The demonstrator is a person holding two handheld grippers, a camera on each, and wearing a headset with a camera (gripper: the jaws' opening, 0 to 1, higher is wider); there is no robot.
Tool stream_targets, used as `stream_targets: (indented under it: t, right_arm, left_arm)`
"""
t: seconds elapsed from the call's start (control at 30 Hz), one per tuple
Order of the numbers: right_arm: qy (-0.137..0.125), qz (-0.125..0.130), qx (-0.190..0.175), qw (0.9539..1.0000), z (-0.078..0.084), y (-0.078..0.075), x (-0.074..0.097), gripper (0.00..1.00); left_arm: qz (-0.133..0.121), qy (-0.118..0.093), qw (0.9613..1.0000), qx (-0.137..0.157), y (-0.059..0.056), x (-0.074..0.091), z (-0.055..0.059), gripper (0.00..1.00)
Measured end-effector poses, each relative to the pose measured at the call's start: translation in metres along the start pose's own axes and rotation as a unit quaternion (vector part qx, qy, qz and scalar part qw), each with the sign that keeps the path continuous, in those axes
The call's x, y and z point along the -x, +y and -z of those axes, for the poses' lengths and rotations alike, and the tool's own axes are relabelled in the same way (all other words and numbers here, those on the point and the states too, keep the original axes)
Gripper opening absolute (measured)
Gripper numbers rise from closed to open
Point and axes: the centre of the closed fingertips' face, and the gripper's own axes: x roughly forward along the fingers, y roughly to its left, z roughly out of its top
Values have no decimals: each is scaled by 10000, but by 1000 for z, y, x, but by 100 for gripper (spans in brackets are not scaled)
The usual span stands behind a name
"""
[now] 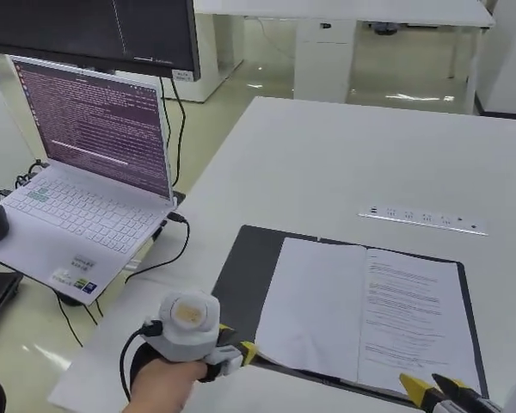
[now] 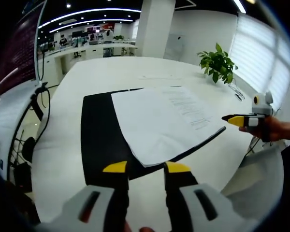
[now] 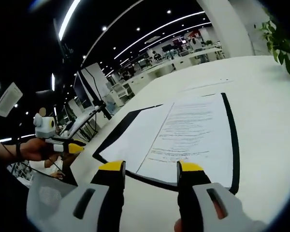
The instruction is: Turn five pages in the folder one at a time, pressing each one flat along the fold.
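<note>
Now, laptop (image 1: 86, 206): set open at the far left beside the table (image 1: 327, 155), its screen lit with text.
Left gripper (image 1: 239, 348): held in a hand at the folder's near left corner; its 2 jaws are parted, with nothing between them.
Left gripper's reach: in the left gripper view the blank page's near corner is seen just ahead of the gap between the jaws; contact cannot be judged.
Folder (image 1: 245, 275): laid open and flat on the table, between the 2 grippers, black cover exposed at its left.
Blank page (image 1: 314, 305): lying left of the fold.
Printed page (image 1: 413, 314): lying right of the fold.
Socket strip (image 1: 421, 219): set in the table beyond the folder.
Right gripper (image 1: 432, 387): held at the folder's near right corner, jaws parted and empty, pointed towards the folder.
</note>
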Motion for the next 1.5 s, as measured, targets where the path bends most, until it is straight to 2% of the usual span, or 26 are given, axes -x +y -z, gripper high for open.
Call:
stream_targets:
  t: [0.1, 0.27, 0.33, 0.47, 0.6, 0.63, 0.77, 0.97, 1.1, 1.2, 1.27, 1.5]
  right_arm:
    - [-41, 27, 161, 9999, -5, -3, 8, 43]
    - [-163, 93, 293, 9994, -14, -4, 23, 48]
    - [-215, 114, 328, 9992, -17, -4, 28, 52]
    - [-222, 175, 466, 9985, -18, -3, 36, 57]
    - [-222, 238, 627, 9975, -21, -3, 43, 58]
    - [-181, 245, 715, 9970, -22, -3, 46, 59]
    - [-168, 287, 791, 9963, -25, -5, 54, 61]
    - [-99, 301, 838, 9960, -22, -6, 64, 67]
    - [-38, 269, 843, 9961, -15, -7, 68, 68]
    - [221, 195, 1051, 9940, -2, -5, 70, 72]
    - [298, 165, 1139, 9929, 1, -3, 72, 72]
    - [307, 128, 1092, 9935, 5, -2, 79, 73]
  left_arm:
    - [-12, -73, 9995, -292, 3, 10, -6, 29]
    - [8, -240, 9988, -424, 6, 25, -18, 37]
    - [-10, -304, 9985, -450, 9, 31, -21, 42]
    - [-4, -397, 9979, -519, 11, 42, -25, 45]
    - [54, -541, 9979, -356, 14, 51, -29, 49]
    - [55, -552, 9977, -392, 14, 54, -30, 50]
    - [62, -537, 9973, -494, 16, 62, -31, 56]
    - [68, -552, 9975, -442, 16, 64, -28, 64]
    - [103, -488, 9981, -371, 10, 62, -22, 68]
    - [131, -476, 9985, -215, 4, 61, -20, 71]
    - [108, -525, 9985, -140, 3, 60, -20, 73]
    - [157, -475, 9986, -199, -6, 54, -14, 74]
